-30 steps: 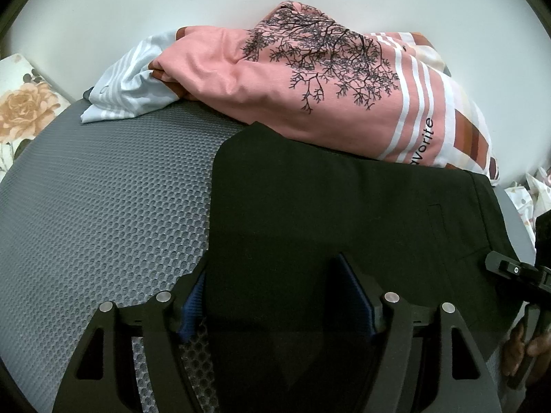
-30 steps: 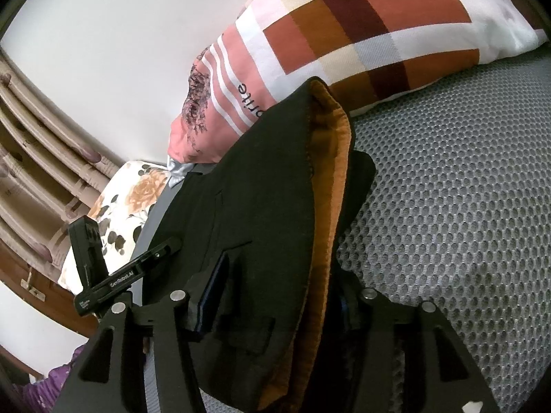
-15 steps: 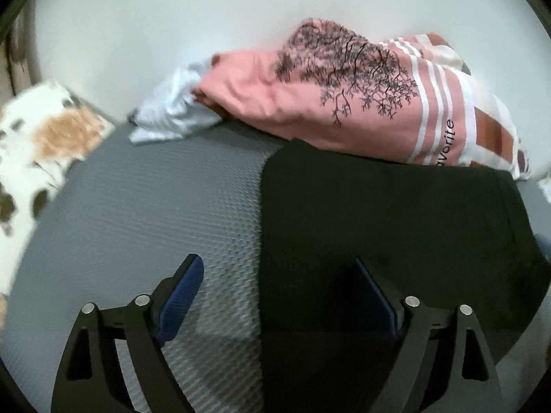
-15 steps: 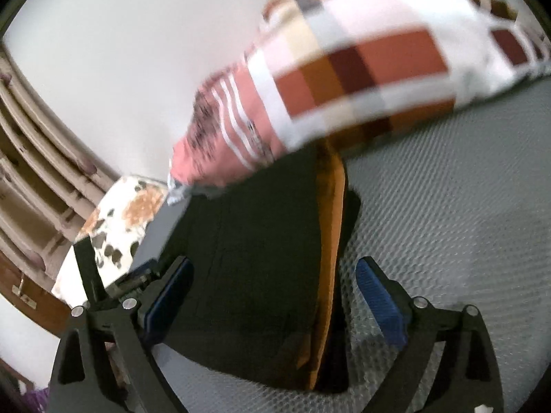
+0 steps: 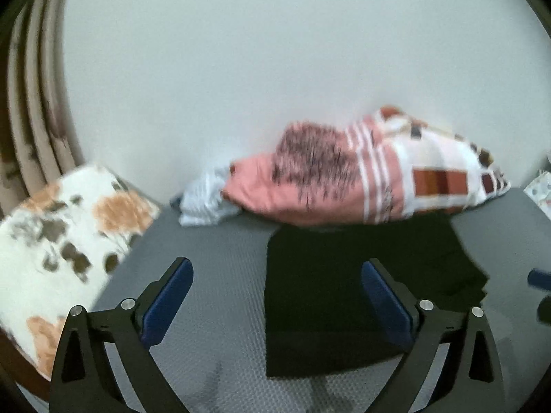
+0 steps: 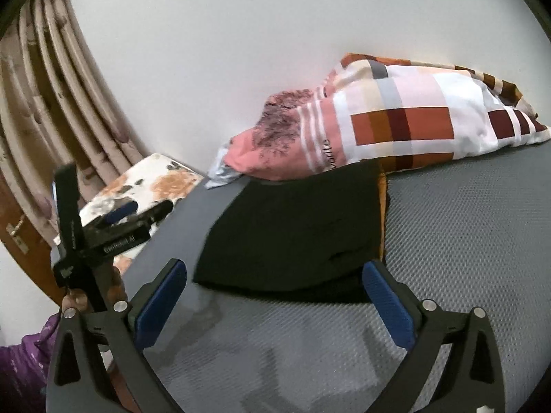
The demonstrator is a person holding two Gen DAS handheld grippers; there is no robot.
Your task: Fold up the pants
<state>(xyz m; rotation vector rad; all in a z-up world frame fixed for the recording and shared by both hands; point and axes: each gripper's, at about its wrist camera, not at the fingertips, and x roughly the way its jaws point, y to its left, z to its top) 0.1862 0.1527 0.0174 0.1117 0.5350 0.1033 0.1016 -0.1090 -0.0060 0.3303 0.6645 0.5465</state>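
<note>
left gripper spread, empty | right gripper spread, empty | folded pants ahead, untouched

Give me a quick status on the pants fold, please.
Both tongs, left and right, just opened, empty. Black pants folded flat on mat. Pillow touches far edge.

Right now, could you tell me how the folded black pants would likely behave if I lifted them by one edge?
The pants are probably floppy: soft cloth in loose layers, so the fold would likely fall open. They look light, lying flat on the grey mat. Pushed, they would probably bunch up rather than slide, since the mat looks textured.
</note>
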